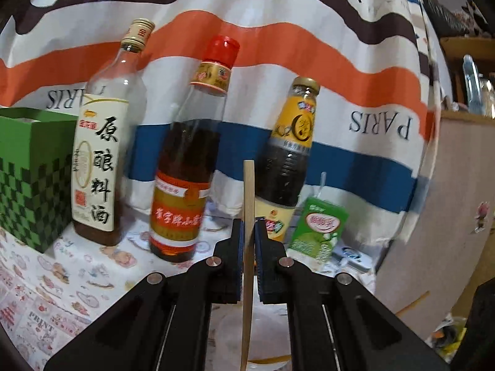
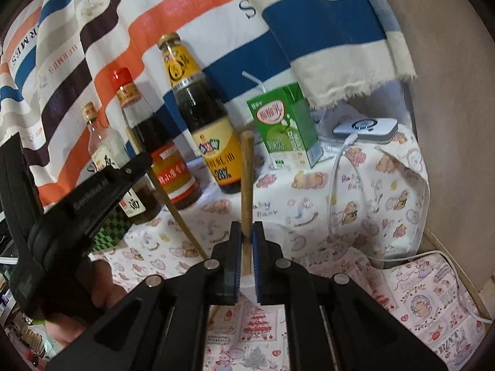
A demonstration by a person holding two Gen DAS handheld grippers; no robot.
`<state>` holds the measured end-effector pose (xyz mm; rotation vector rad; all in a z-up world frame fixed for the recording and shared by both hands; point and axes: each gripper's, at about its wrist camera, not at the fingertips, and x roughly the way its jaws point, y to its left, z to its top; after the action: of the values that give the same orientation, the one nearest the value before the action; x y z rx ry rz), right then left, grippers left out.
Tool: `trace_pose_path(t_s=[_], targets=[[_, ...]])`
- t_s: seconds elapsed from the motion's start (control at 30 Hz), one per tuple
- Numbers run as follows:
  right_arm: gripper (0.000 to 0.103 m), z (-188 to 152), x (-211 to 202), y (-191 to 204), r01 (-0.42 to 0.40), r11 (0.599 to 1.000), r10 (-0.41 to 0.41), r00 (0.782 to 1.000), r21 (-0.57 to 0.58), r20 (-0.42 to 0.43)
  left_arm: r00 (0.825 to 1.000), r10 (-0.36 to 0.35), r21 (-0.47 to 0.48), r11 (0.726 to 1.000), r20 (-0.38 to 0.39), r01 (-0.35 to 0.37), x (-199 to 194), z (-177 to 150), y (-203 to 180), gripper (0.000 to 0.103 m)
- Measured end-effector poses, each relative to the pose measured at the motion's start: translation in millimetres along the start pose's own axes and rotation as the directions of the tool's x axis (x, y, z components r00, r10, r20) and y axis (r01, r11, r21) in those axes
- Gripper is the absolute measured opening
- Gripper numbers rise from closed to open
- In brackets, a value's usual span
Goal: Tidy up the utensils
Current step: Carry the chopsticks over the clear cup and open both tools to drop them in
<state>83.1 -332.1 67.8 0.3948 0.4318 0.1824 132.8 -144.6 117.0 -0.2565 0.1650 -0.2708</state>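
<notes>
In the left wrist view, my left gripper point(image 1: 247, 227) is shut on a pale wooden chopstick point(image 1: 248, 191). The chopstick stands upright between the blue pads and runs down past the frame's bottom edge. A green checkered box point(image 1: 31, 170) with an open top stands at the far left of the table. In the right wrist view, my right gripper point(image 2: 247, 227) is shut on a darker wooden chopstick point(image 2: 247, 173), also upright. The left gripper point(image 2: 144, 160) shows there at the left, held by a hand point(image 2: 102, 287), with its chopstick point(image 2: 178, 216) slanting down to the right. It mostly hides the green box point(image 2: 108, 236).
Three sauce bottles point(image 1: 182, 160) stand in a row before a striped cloth backdrop point(image 1: 278, 46). To their right are a green drink carton point(image 1: 318, 228) with a straw, then a white device point(image 2: 365, 128) with a cable. A beige wall point(image 2: 448, 123) closes the right side. A printed cloth point(image 2: 355, 191) covers the table.
</notes>
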Motion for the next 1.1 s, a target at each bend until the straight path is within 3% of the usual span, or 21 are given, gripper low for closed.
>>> trace_pose_path(t_s=[0.23,0.33,0.53,0.67,0.7,0.73,0.8,0.83,1.0,1.1], targets=[[0.006,-2,3,1,0.013,1.000,-0.013,1.000,-0.010,-0.010,0.994,-0.052,-0.059,0.997,0.092,0.058,-16,35,-1,0.006],[0.006,-7,13,1,0.025,1.000,-0.025,0.998,-0.017,-0.049,0.989,0.010,0.009,1.000,0.146,-0.011,-11,36,-12,0.006],[0.008,-12,34,-15,0.032,0.999,-0.027,0.994,0.042,-0.110,0.998,0.034,0.085,0.996,0.052,-0.039,15,-2,-12,0.006],[0.008,-12,36,-15,0.027,0.999,-0.022,0.992,0.042,-0.121,0.997,-0.015,0.029,0.999,-0.076,0.018,23,-16,0,0.006],[0.011,-12,34,-13,0.031,0.999,-0.028,0.993,0.029,-0.113,0.994,-0.026,0.033,0.999,-0.101,0.029,23,-18,1,0.006],[0.026,-12,33,-12,0.031,0.999,-0.029,0.994,0.022,-0.108,0.989,-0.034,0.054,0.998,-0.144,0.042,25,-17,0,0.007],[0.049,-11,26,-10,0.048,0.999,-0.046,0.996,0.024,-0.077,0.975,-0.029,0.119,0.991,-0.220,0.056,30,-17,-5,0.018],[0.052,-10,23,-10,0.053,0.998,-0.052,0.997,0.028,-0.065,0.967,-0.035,0.142,0.987,-0.253,0.073,31,-16,-5,0.028],[0.063,-7,22,-15,0.019,0.997,-0.013,0.996,0.070,-0.089,0.962,-0.059,0.102,0.991,-0.265,0.089,5,-3,17,0.039],[0.063,-9,25,-16,0.020,0.996,-0.009,0.991,0.087,-0.130,0.974,-0.018,0.156,0.986,-0.224,0.055,-32,2,23,0.058]])
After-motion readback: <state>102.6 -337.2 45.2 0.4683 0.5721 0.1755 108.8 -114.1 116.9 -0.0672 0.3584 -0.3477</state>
